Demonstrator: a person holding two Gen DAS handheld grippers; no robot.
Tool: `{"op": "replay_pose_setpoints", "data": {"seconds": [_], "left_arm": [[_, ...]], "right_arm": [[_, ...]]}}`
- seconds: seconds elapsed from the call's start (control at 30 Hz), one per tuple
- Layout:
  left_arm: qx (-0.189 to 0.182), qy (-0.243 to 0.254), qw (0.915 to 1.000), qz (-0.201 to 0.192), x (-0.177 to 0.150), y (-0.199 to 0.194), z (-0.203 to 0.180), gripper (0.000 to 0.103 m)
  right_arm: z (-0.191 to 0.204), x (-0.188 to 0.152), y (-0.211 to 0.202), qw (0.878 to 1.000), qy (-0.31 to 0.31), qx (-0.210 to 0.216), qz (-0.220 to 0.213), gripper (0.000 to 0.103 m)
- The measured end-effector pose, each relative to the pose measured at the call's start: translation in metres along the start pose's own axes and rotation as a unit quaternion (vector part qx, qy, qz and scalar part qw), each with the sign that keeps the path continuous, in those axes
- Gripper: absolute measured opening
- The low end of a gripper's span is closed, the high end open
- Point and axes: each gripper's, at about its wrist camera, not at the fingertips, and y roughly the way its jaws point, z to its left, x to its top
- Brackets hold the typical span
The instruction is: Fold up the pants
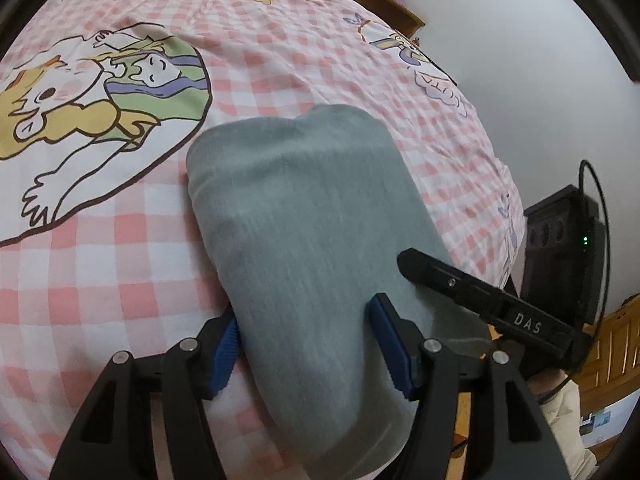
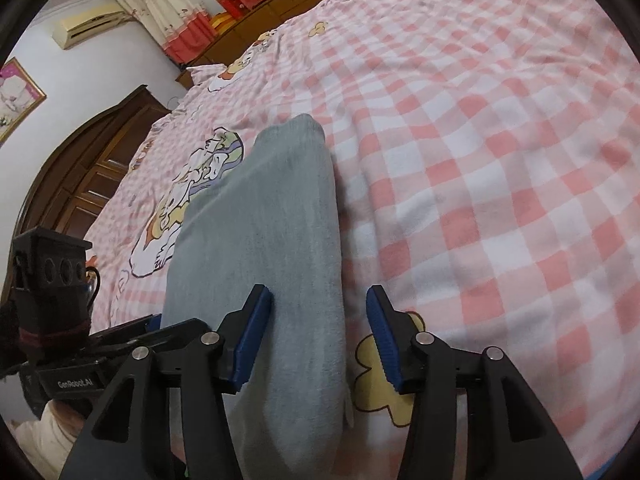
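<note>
The pants (image 1: 304, 216) lie on the bed (image 1: 120, 272) as a narrow folded strip, both the left claw (image 1: 304, 354) and right claw (image 2: 320, 336) spread astride the near end; crosswise folding remains.

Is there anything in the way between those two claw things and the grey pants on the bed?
Nothing visible is. The left gripper has its open blue pads on either side of the grey pants, right at the fabric. The right gripper is open too, with the pants' edge lying between its fingers on the checked bedsheet.
</note>
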Motion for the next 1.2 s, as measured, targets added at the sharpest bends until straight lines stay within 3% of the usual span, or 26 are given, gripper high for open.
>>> {"op": "replay_pose_setpoints", "data": {"seconds": [0.03, 0.07, 0.13, 0.23, 0.37, 0.5, 0.67, 0.93, 1.07, 1.2], "left_arm": [[-0.001, -0.001, 1.0000, -0.001, 0.000, 0.000, 0.001, 0.061], [-0.001, 0.000, 1.0000, -0.003, 0.000, -0.001, 0.001, 0.057], [-0.006, 0.003, 0.9999, -0.011, 0.000, -0.006, 0.001, 0.042], [-0.016, 0.003, 0.9997, -0.020, 0.002, -0.015, 0.001, 0.032], [-0.021, 0.021, 0.9990, -0.032, 0.002, -0.030, -0.004, 0.029], [-0.026, 0.041, 0.9971, -0.059, 0.006, -0.059, -0.004, 0.028], [-0.024, 0.034, 0.9946, -0.095, 0.015, -0.110, 0.025, 0.027], [0.046, 0.013, 0.9924, -0.114, 0.014, -0.181, 0.096, 0.027], [0.068, -0.009, 0.9923, -0.103, 0.008, -0.183, 0.146, 0.027], [0.055, -0.022, 0.9930, -0.102, 0.003, -0.174, 0.193, 0.028]], "right_arm": [[-0.001, 0.000, -0.001, 1.000, 0.003, 0.006, 0.000, 0.047], [-0.001, -0.001, -0.001, 1.000, 0.006, 0.020, 0.000, 0.034], [0.003, -0.004, -0.008, 1.000, 0.009, 0.020, -0.013, 0.030], [0.009, -0.008, -0.017, 0.999, 0.015, 0.016, -0.033, 0.027], [0.022, -0.008, -0.032, 0.998, 0.020, 0.027, -0.059, 0.018], [0.052, -0.008, -0.046, 0.996, 0.007, 0.035, -0.087, 0.018], [0.099, 0.000, -0.039, 0.993, -0.015, 0.067, -0.099, 0.018], [0.195, 0.004, 0.020, 0.989, -0.067, 0.104, -0.078, 0.018], [0.225, -0.005, 0.063, 0.991, -0.077, 0.098, -0.052, 0.018], [0.233, -0.013, 0.098, 0.992, -0.093, 0.076, -0.034, 0.018]]}}
